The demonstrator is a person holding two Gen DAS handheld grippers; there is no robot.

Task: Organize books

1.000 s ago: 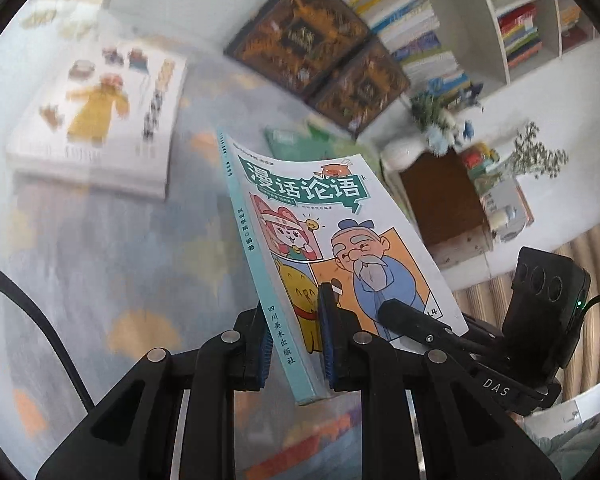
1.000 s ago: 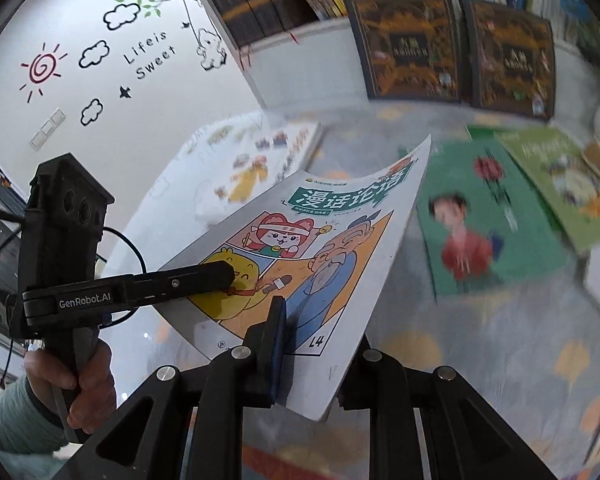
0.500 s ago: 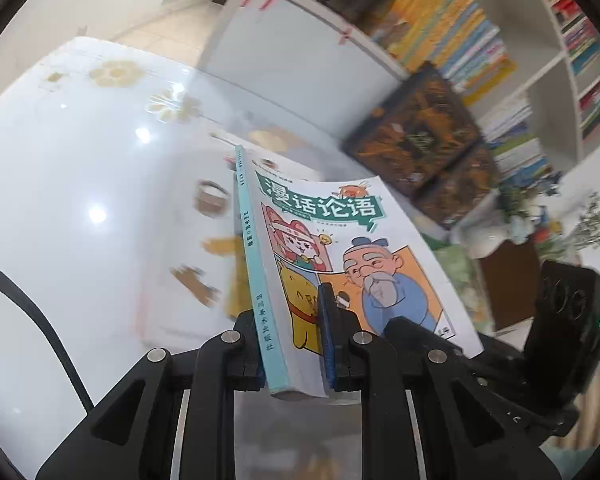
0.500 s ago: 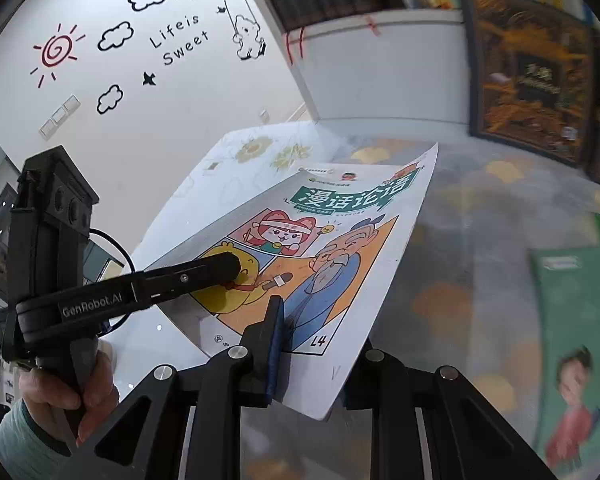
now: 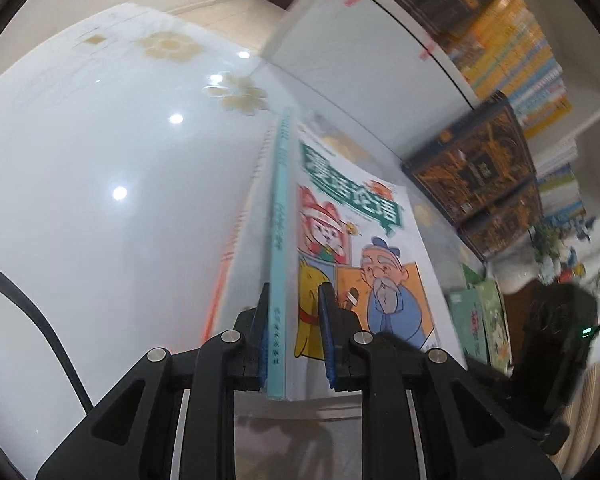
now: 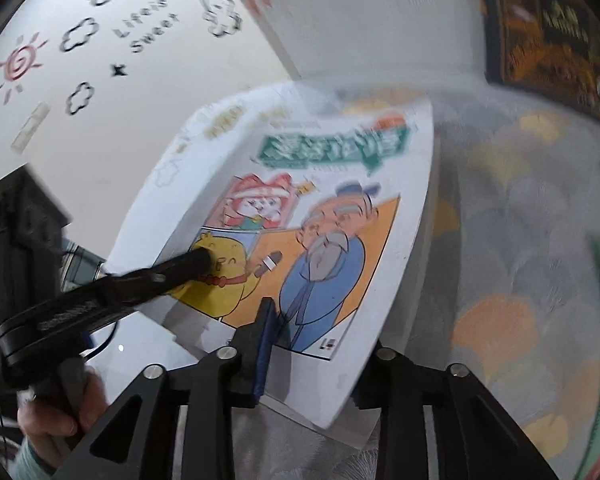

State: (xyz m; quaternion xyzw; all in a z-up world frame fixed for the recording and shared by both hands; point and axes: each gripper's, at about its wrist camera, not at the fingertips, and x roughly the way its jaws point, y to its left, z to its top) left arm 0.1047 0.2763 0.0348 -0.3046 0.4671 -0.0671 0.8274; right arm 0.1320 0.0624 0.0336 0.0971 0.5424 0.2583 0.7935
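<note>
Together, both grippers held one comic book above the white table. The left gripper was clamped on its teal spine end, while the right gripper was opening its jaws around the cover's lower edge.

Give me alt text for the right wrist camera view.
A cartoon-covered comic book sits between the opening right tongs, tilted above a patterned mat. The left tongs, held by a hand, grip the book's left side. A wall with sun and cloud decals is behind.
</note>
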